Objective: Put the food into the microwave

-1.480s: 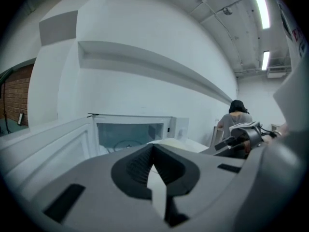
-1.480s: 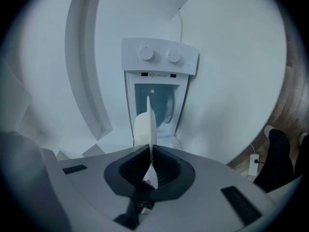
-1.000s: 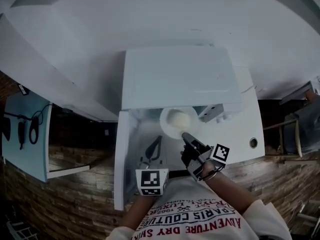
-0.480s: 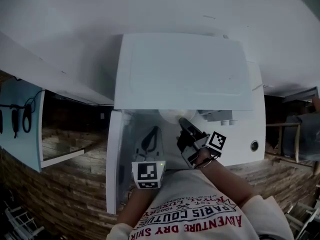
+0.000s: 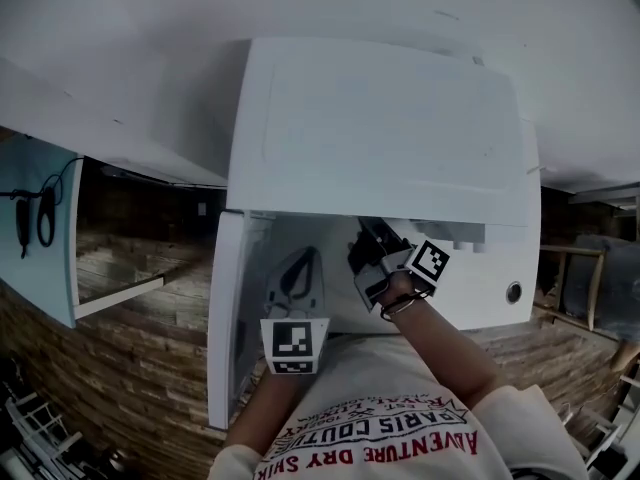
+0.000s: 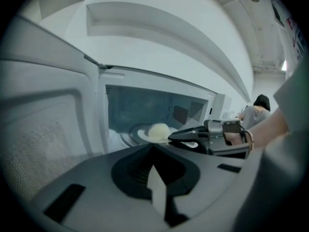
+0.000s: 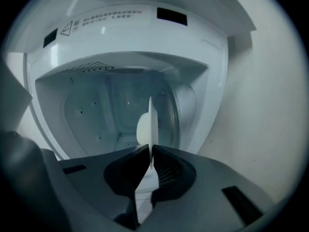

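food (image 6: 158, 130) on plate (image 6: 139, 136) inside microwave (image 5: 380, 138); its door (image 6: 43, 129) stands at left.

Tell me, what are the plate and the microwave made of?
The plate looks like glazed ceramic, maybe hard plastic: it is white, thin and smooth-edged. The microwave looks like white painted metal, with flat panels and a soft sheen, though the trim may be plastic.

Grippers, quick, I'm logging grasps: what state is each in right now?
Left gripper: closed, empty.
Right gripper: closed on the plate rim.
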`<state>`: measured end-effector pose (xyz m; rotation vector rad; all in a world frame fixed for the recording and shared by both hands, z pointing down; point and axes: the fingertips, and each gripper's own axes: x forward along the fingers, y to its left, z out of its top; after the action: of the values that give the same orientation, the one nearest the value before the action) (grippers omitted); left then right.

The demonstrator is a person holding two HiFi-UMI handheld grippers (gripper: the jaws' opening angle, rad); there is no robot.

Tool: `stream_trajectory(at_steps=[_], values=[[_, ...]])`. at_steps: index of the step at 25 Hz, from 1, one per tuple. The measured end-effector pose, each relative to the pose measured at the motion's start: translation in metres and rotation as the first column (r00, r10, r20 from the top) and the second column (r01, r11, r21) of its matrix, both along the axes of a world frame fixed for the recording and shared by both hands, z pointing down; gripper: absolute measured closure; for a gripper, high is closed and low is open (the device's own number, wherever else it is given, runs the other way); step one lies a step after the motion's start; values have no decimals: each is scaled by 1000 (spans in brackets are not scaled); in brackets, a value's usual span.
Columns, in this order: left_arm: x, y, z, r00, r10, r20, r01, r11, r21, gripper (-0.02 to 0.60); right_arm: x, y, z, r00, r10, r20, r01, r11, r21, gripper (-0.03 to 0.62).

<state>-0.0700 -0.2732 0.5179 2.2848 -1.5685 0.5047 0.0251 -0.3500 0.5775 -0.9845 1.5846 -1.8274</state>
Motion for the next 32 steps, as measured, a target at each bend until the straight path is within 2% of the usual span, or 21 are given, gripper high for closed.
stream_trajectory(at_steps=[10,14,16,20,21,23,25,27,29,32], values=[[6,-2,0,999,38,-9,-38,999,1,578,-1,-23,3,996,17,-88,-17,1000,1,563],[11,1,3,997,43,-69,-45,999,-28,578,-3,-21,0,995,40,-91,-41,999,-10,561],[13,1,3,994,41,-100,-45,998,-37,578,-5,-20,-3,992,26,-126,-23,1000,21,507],[8,0,3,994,36,-104,-40,998,-38,578,-10,-21,-14,981,-7,-193,24,996,85,409],[8,-1,3,994,35,-104,-40,998,-39,578,-11,-19,-15,968,-32,-249,59,993,103,383],[7,-1,4,994,36,-104,-40,998,-42,578,-14,-16,-17,912,-94,-399,164,975,147,355],[8,1,4,993,39,-107,-44,998,-44,578,-17,-12,-15,825,-143,-547,269,950,158,352],[10,2,4,993,50,-109,-55,998,-42,578,-18,-6,-11,736,-200,-647,360,925,124,355],[12,3,4,992,61,-109,-66,997,-42,578,-20,0,-6,691,-265,-673,417,906,71,369],[14,2,3,992,66,-111,-71,997,-37,578,-23,7,-1,663,-341,-667,464,886,7,370]])
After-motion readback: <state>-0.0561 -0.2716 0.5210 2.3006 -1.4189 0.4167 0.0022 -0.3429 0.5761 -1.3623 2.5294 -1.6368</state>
